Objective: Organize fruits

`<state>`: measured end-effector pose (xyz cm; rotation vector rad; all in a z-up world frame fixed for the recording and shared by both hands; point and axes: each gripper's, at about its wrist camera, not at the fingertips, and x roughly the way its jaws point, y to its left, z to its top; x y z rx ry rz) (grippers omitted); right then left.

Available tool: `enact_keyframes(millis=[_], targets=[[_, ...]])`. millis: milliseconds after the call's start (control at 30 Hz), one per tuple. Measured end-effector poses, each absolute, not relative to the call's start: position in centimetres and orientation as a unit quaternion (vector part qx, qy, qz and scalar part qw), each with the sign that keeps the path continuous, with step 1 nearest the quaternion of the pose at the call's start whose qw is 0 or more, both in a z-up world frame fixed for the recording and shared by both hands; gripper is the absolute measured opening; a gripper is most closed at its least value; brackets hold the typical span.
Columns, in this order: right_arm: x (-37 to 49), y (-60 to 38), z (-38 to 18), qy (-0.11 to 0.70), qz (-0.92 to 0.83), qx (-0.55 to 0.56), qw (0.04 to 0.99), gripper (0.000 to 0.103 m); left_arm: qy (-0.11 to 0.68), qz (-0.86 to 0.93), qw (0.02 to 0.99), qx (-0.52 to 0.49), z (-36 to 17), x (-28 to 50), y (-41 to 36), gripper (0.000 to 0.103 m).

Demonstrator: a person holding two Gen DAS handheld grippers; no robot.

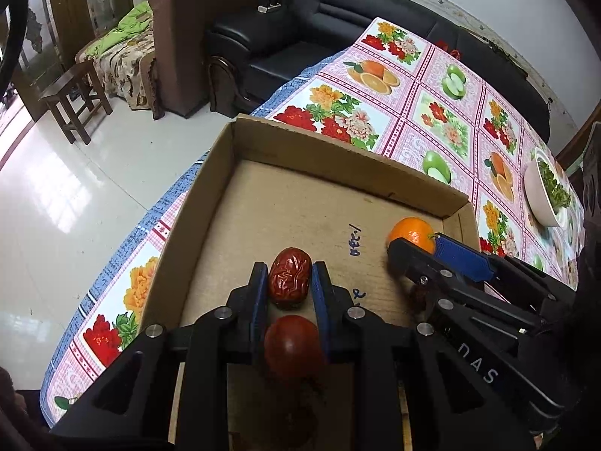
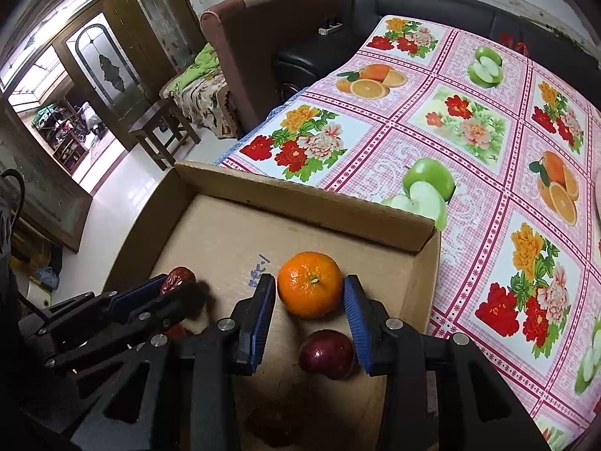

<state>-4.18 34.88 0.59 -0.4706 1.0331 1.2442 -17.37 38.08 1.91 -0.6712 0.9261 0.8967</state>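
Observation:
A shallow cardboard box (image 1: 285, 143) (image 2: 300, 195) sits on the floral tablecloth. My left gripper (image 1: 288, 274) has its blue pads against a wrinkled red date (image 1: 289, 280), shut on it low over the box floor. A smooth red fruit (image 1: 291, 345) lies below it between the fingers. My right gripper (image 2: 310, 287) is over the box with its pads just at the sides of an orange tangerine (image 2: 310, 283), small gaps showing. A dark red fruit (image 2: 326, 353) lies on the box floor behind the tangerine. The tangerine (image 1: 411, 233) and date (image 2: 179, 278) each show in the other view.
A white bowl of greens (image 1: 544, 188) stands on the table to the right. A black sofa (image 1: 338, 15) and brown armchair (image 1: 210, 30) stand beyond the table's far edge. A wooden stool (image 1: 75, 105) is on the tiled floor at left.

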Motion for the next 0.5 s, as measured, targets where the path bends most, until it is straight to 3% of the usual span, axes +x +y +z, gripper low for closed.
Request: enact_keyframes(millis=[133,300,367,500], targets=[[-4.3,34.3,1.1,0.453,0.55,-0.207,0.671,0.044,0.415,0.417,0.749,-0.305,2.4,-17.8,37.7,0.03],[-4.5,33.1,2.1,0.443,0.555,-0.205,0.674,0.052,0.398,0.422,0.756,-0.303,3.4,-18.8,36.5,0.031],[-4.6,32.5,2.5,0.436,0.561,-0.204,0.674,0.052,0.393,0.423,0.757,-0.304,3.7,-19.1,36.0,0.039],[-4.7,31.4,3.0,0.426,0.567,-0.208,0.674,0.052,0.386,0.422,0.761,-0.305,4.1,-19.7,34.7,0.039]])
